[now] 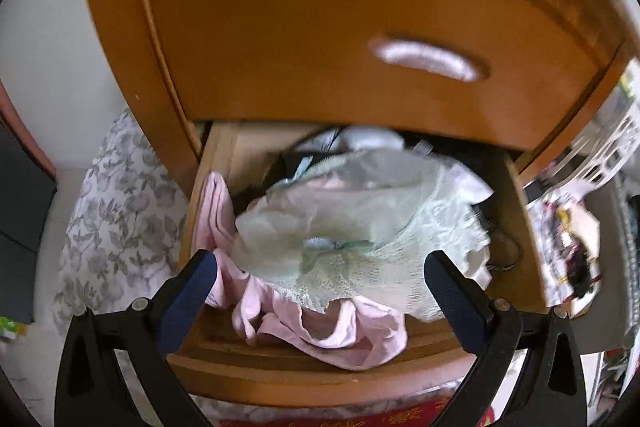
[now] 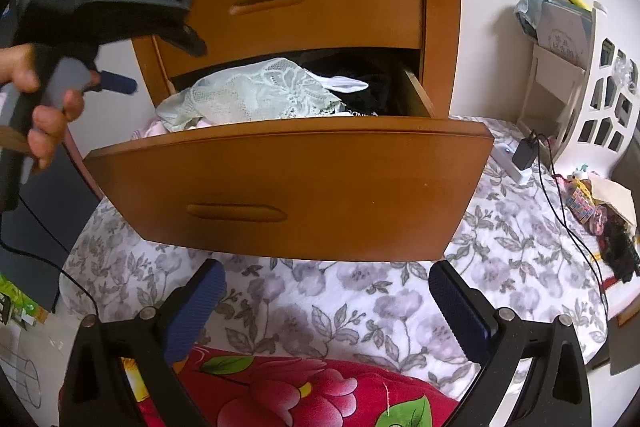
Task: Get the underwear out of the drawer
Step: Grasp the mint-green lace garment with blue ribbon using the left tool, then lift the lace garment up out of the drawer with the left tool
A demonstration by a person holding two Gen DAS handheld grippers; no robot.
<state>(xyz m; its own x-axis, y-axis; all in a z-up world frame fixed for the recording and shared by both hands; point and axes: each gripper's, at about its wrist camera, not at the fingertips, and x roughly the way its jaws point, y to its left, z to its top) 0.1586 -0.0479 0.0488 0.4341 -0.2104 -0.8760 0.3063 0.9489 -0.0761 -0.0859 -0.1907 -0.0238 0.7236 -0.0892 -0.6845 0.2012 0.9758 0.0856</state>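
Observation:
The lower drawer [image 2: 288, 183] of a wooden nightstand stands pulled out, full of clothes. On top lies pale green lace underwear [image 1: 360, 223], the same piece [image 2: 256, 95] showing in the right wrist view, with a pink garment [image 1: 320, 327] under it and dark items behind. My left gripper [image 1: 320, 263] hovers open just above the drawer's front part, its fingers on either side of the pink and green cloth, nothing pinched. A hand [image 2: 44, 111] holds that left gripper at the left. My right gripper [image 2: 326, 275] is open below the drawer front, over the bed, holding nothing.
The closed upper drawer [image 1: 340, 27] overhangs the open one. A floral bedspread [image 2: 400, 307] and a red flowered blanket [image 2: 300, 395] lie below. A white plastic basket [image 2: 592, 87], a charger with cable [image 2: 524, 153] and small clutter [image 2: 600, 215] sit at the right.

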